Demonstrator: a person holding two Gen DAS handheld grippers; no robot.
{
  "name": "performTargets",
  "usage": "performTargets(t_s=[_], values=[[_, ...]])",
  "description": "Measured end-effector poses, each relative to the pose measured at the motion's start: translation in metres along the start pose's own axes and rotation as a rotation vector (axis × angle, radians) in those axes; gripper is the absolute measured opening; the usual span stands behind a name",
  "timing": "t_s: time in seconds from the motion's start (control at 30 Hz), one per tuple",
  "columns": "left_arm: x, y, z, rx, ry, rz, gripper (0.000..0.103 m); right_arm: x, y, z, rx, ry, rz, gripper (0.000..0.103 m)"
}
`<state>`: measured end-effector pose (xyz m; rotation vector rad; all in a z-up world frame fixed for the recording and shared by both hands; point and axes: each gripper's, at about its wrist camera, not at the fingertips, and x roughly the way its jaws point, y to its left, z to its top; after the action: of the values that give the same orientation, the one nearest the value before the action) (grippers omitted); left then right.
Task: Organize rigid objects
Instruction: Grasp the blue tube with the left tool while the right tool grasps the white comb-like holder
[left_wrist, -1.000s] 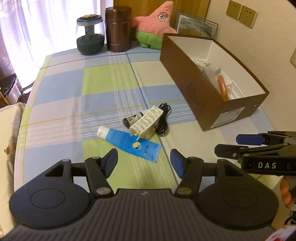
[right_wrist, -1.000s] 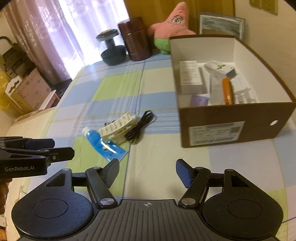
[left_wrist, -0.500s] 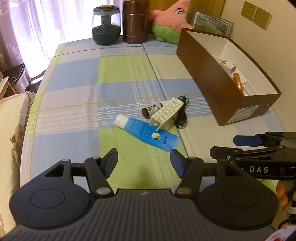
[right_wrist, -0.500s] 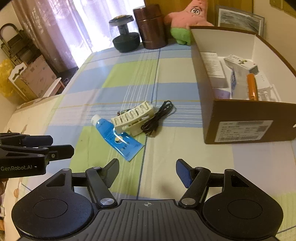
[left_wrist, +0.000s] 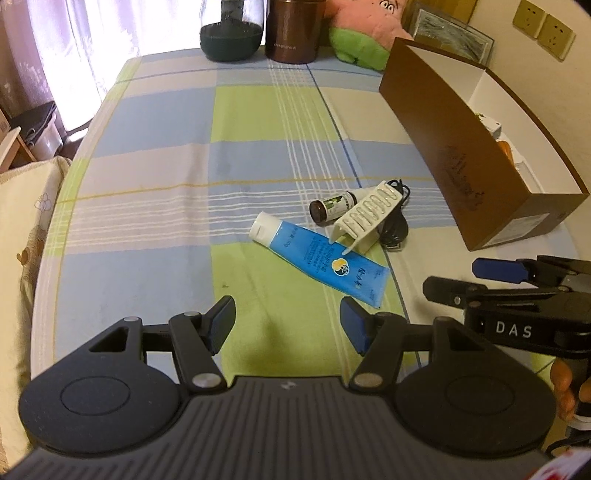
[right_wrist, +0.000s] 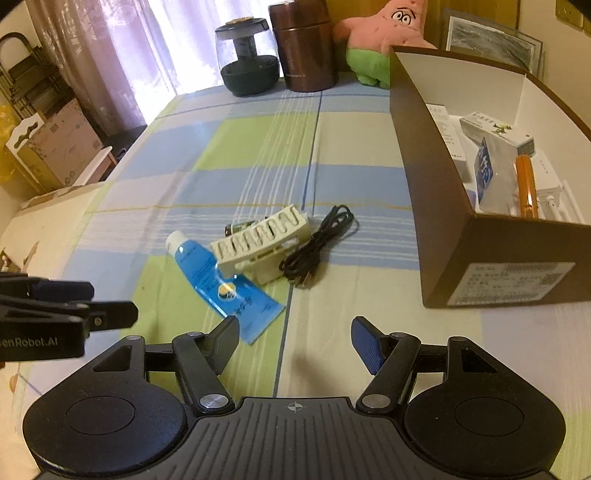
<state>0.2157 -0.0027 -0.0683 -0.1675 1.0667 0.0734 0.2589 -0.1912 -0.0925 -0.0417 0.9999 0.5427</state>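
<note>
A checked cloth in blue, green and cream covers the table (left_wrist: 155, 155), with curtains and a bright window behind.

Left wrist view: the left claw (left_wrist: 287, 325) hangs wide and empty. Just ahead and slightly right lies the blue tube (left_wrist: 321, 260), cap pointing away to the left. Beyond it a white rack (left_wrist: 367, 218) leans over the tube's middle, a small dark bottle (left_wrist: 332, 206) beside it. The box (left_wrist: 476, 173) stands far right.

Right wrist view: the right claw (right_wrist: 293, 341) is also wide and empty. The tube (right_wrist: 225, 284) lies ahead-left, the rack (right_wrist: 260, 240) straight ahead, a black cable (right_wrist: 317, 245) just right of it.

The tube is likely soft and light, best pinched across near the cap; the rack looks stiff and light, graspable across its narrow width.
</note>
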Motion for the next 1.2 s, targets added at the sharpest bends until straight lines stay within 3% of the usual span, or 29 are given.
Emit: performTargets(t_s=[0.27,0.4,0.47,0.77,1.1,1.2], values=[[0.026,0.003,0.013,-0.004,0.030,-0.005,0.059,0.025,0.002,0.012,-0.038,-0.003,-0.017,0.062],[0.039,0.005,0.017,0.000,0.054,-0.005,0.059,0.041,0.001,0.013,-0.064,0.013,-0.027,0.032],[0.044,0.005,0.018,-0.001,0.065,-0.010,0.059,0.049,-0.003,0.013,-0.051,0.023,-0.037,0.027],[0.066,-0.019,0.025,0.021,0.084,-0.079,0.059,0.056,-0.024,0.011,0.017,0.054,-0.060,0.026],[0.086,-0.048,0.038,0.018,0.018,0.011,0.059,0.049,-0.041,0.006,0.068,0.052,-0.068,0.026],[0.092,-0.050,0.042,0.027,0.006,0.039,0.063,0.048,-0.043,0.006,0.075,0.053,-0.065,0.026]])
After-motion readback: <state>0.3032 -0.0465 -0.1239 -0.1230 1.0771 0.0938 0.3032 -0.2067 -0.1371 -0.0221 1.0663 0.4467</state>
